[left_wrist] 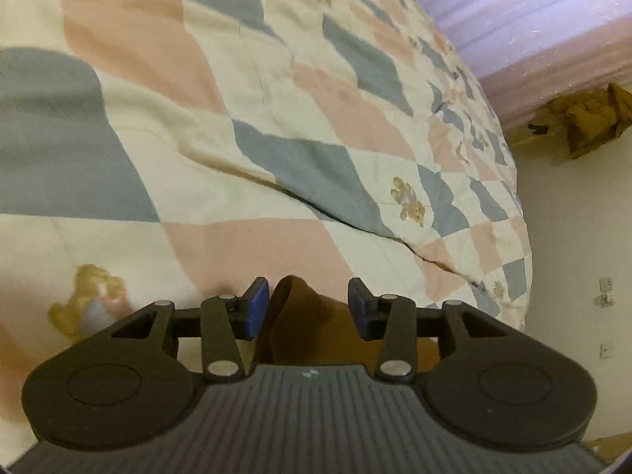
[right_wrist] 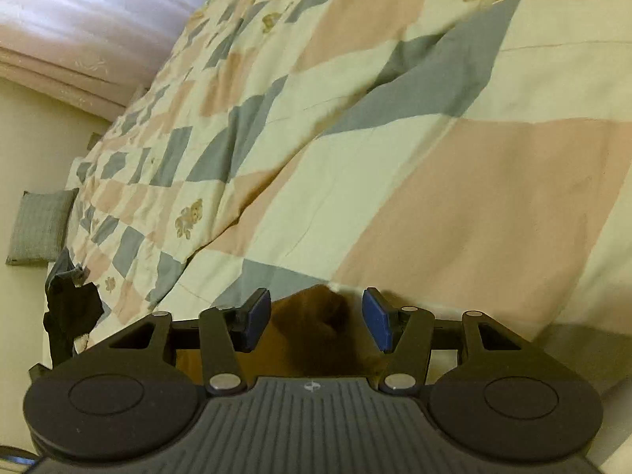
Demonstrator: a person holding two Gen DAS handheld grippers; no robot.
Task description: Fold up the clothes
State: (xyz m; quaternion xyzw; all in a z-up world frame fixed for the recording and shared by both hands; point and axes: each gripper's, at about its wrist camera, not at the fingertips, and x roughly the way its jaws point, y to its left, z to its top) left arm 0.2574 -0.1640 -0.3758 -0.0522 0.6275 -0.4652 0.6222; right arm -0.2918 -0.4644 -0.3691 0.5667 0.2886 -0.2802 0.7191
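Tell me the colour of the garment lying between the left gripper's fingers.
Brown garment, plain with no pattern visible; the left wrist view shows it best.

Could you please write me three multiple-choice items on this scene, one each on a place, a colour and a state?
1. Where does the brown garment show in the left wrist view?
A. Between the fingers of the left gripper
B. Hung on the curtain
C. Far off on the floor

2. What colour are the pads on the fingers of the right gripper?
A. Red
B. Blue
C. White

3. How do the right gripper's jaws stand?
A. Clamped tight on the fabric
B. Apart, with gaps on both sides of the brown cloth
C. Out of view

Answers:
1 A, the brown cloth rises between the two blue pads above the quilt.
2 B, both pads are plainly blue.
3 B, the checked quilt and the cloth show in the space between the pads.
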